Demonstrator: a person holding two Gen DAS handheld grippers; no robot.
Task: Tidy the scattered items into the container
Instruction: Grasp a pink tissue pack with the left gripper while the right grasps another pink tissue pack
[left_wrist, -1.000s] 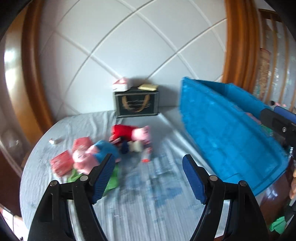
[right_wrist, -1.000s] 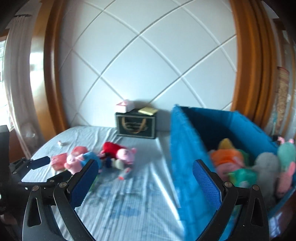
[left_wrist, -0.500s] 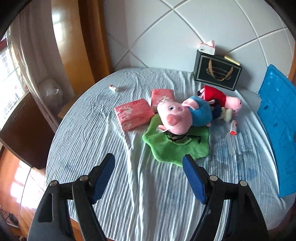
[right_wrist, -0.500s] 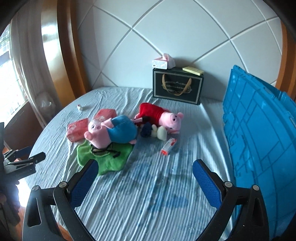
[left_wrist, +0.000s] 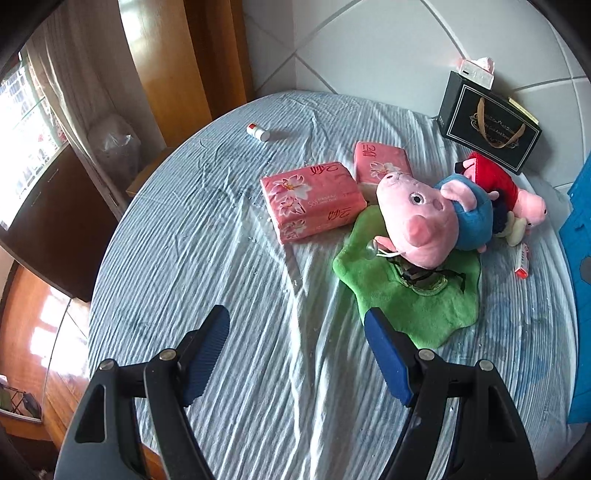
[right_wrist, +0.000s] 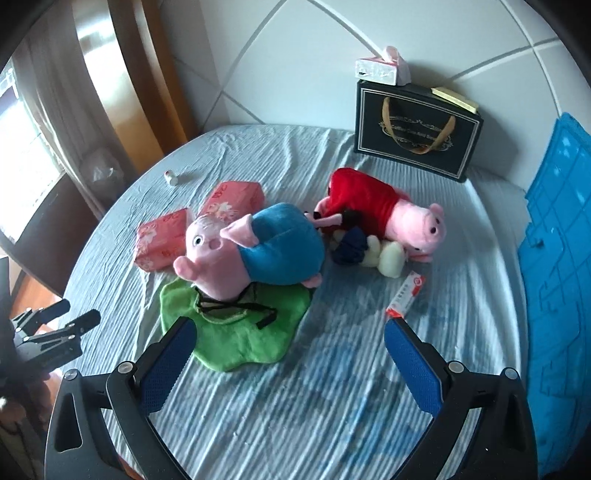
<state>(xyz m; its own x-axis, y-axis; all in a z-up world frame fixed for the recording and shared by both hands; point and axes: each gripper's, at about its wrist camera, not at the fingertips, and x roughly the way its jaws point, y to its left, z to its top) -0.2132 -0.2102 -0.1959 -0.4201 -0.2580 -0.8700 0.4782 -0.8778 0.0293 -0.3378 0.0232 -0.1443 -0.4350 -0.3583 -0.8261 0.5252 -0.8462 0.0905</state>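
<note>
Within the last second both tongs have swung away from the blue bin and down toward the bed, so the loose things now fill both views instead of the bin's inside. The left tongs (left_wrist: 295, 354) are spread wide and empty, hanging over bare striped sheet (left_wrist: 229, 258). Just ahead and to their right lies the green cloth (left_wrist: 413, 299), with the blue-shirted pig toy (left_wrist: 436, 221) resting on its far edge. Ahead of them sit 2 pink tissue packs (left_wrist: 314, 203), and well beyond, a small white bottle (left_wrist: 258, 132).

The right tongs (right_wrist: 291, 354) are also wide and empty. The green cloth (right_wrist: 240, 332) lies just ahead of their left finger, the red-dressed pig toy (right_wrist: 388, 214) is farther ahead, and a small red and white tube (right_wrist: 406, 293) lies just ahead of the right finger. The blue bin (right_wrist: 557, 258) stands at the far right, near the tube.

Judging from this, a drop-off is done and the next pick is being lined up. Nothing is gripped yet, and at least 7 items are still out.
</note>
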